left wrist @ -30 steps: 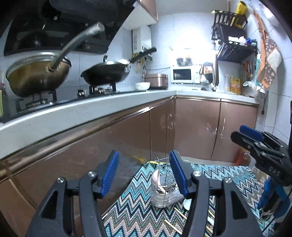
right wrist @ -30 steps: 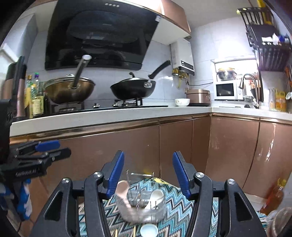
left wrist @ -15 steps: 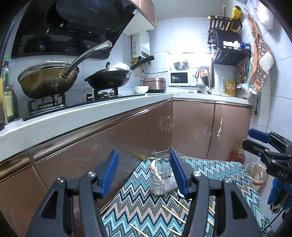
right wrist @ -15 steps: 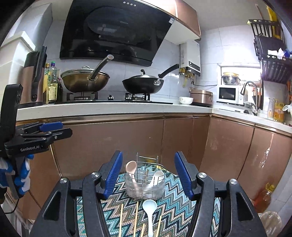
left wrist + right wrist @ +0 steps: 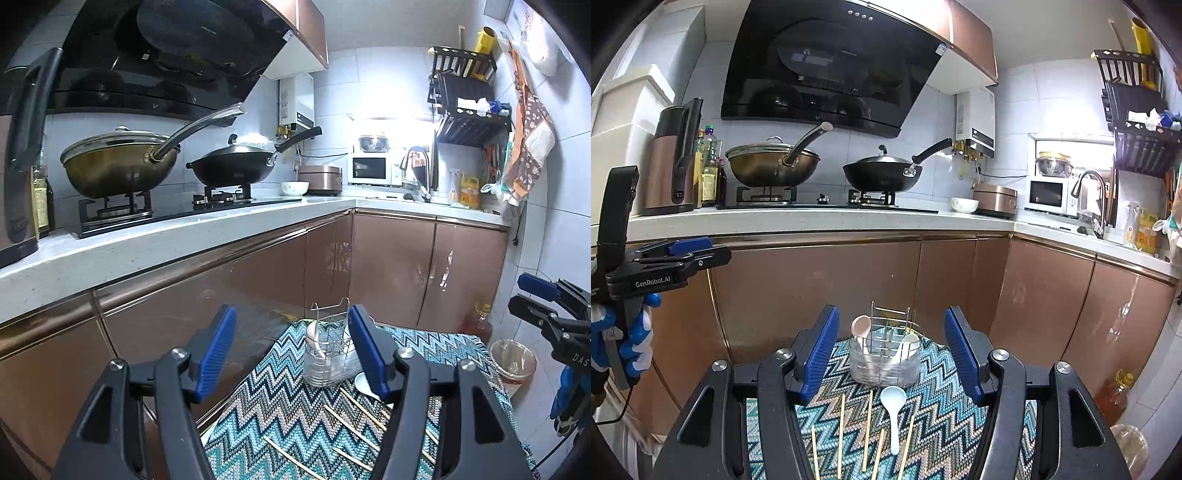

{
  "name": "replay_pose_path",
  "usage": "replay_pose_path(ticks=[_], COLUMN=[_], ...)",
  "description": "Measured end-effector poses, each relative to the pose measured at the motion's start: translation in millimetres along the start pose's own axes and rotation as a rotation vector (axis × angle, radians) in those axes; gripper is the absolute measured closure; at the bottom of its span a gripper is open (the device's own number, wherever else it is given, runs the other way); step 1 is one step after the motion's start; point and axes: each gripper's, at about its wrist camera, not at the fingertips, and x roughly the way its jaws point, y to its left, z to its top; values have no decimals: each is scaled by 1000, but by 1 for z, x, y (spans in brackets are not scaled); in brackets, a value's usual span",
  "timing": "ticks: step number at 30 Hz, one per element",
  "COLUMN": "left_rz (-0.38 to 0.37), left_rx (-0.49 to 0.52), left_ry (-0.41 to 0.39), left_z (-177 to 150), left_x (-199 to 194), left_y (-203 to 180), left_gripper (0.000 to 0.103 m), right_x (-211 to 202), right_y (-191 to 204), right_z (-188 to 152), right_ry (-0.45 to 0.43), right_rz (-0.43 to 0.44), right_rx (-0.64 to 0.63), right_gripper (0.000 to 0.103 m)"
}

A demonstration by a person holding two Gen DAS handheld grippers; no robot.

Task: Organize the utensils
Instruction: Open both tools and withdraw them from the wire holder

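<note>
A brown thermos (image 5: 674, 162) and oil bottles (image 5: 709, 166) are being seen at the left of the tabletop (image 5: 812, 218), followed by a lidded brass-coloured pan (image 5: 772, 164), a black wok (image 5: 882, 173), a white bowl (image 5: 964, 204), a rice cooker (image 5: 995, 199) and a microwave (image 5: 1049, 195). Below, glossy copper cabinet doors (image 5: 820, 280) are being faced by a zigzag-knit mat (image 5: 938, 417). On the mat, a clear round utensil holder (image 5: 884, 360) with a wire insert is being shown holding a pink spoon (image 5: 860, 326) and a white spoon (image 5: 909, 343). In front of it, thin wooden chopsticks (image 5: 842, 428) and a white ladle spoon (image 5: 894, 413) are lying loose. The left hand-held gripper (image 5: 291, 354) is being opened, nothing between its jaws; the right hand-held gripper (image 5: 890, 354) is being held released and empty.
</note>
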Motion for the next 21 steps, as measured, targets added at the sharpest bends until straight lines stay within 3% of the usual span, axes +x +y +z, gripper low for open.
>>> replay_pose_path(ticks=[8,21], left_rz=[0,-10], left_rx=[-17,-43], left_ry=[4,91], left_z=[-3,-24], left_x=[-8,10], left_y=[4,10], left_gripper=[41,41], right_x=[-13,-1], right_y=[-3,-20], right_z=[-2,-22], right_ry=[12,101], right_rz=[-8,-11], right_rx=[-5,9], right_gripper=[44,44])
